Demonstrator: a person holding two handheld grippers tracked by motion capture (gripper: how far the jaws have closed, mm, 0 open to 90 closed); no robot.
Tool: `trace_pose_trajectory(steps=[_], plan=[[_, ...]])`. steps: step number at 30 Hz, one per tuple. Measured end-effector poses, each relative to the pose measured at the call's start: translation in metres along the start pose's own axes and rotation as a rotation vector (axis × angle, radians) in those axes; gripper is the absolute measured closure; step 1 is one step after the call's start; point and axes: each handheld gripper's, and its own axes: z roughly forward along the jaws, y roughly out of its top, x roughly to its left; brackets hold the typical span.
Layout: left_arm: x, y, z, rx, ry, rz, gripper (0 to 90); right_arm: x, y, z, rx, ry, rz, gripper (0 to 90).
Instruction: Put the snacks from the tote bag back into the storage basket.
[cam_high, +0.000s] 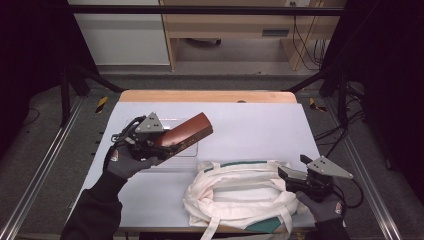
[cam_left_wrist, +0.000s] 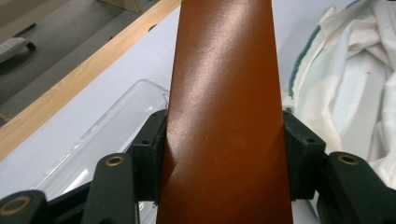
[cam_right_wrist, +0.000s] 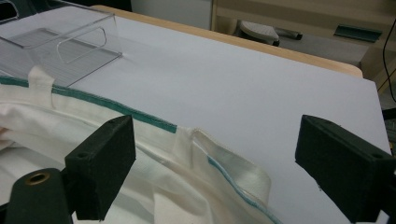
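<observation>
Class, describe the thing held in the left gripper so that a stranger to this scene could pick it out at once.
Start at the white table and look to its left half, above the clear tray. There the left gripper is shut on a flat reddish-brown case, tilted up to the right. It alone is dark, smooth and stiff; the cream tote bag nearby is soft cloth.

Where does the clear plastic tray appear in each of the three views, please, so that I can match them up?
High view: the clear plastic tray lies left of centre on the white table, partly under the reddish-brown case.
Left gripper view: lower left, beside the case, behind the jaws.
Right gripper view: upper left corner, beyond the bag's green-trimmed edge.
Shared landmark: the cream tote bag, next to the tray in each view.
</observation>
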Motion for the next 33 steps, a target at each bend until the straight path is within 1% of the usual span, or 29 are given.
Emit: trace_pose_trajectory(steps=[2, 5, 7, 8, 10, 12, 18, 22, 30, 33], plan=[[0.005, -0.001, 0.000, -0.005, 0.008, -0.013, 42.7, 0.000, 0.000, 0.000, 0.002, 0.000, 0.003, 12.7], [0.014, -0.004, -0.001, -0.004, 0.021, -0.017, 42.7, 0.000, 0.000, 0.000, 0.002, -0.002, 0.001, 12.7], [0.020, -0.006, -0.001, -0.012, 0.028, -0.033, 42.7, 0.000, 0.000, 0.001, 0.004, -0.002, 0.001, 12.7], [0.023, -0.007, -0.001, -0.009, 0.030, -0.040, 42.8, 0.000, 0.000, 0.001, 0.002, -0.001, -0.001, 12.7], [0.028, -0.010, 0.001, 0.001, 0.045, -0.039, 42.7, 0.000, 0.000, 0.001, 0.003, -0.002, 0.000, 12.6], [0.034, -0.014, 0.002, -0.001, 0.049, -0.055, 42.8, 0.000, -0.001, 0.001, 0.004, -0.003, -0.002, 12.7], [0.049, -0.022, 0.004, 0.005, 0.062, -0.081, 42.8, 0.000, -0.001, 0.002, 0.007, -0.004, -0.004, 12.5], [0.056, -0.025, 0.008, 0.012, 0.069, -0.081, 42.8, 0.001, -0.001, 0.002, 0.009, -0.004, -0.006, 12.5], [0.072, -0.031, 0.015, 0.030, 0.061, -0.092, 42.8, 0.001, -0.001, 0.003, 0.010, -0.003, -0.016, 11.9], [0.077, -0.035, 0.018, 0.040, 0.066, -0.094, 42.8, 0.002, -0.001, 0.002, 0.006, -0.004, -0.014, 10.7]])
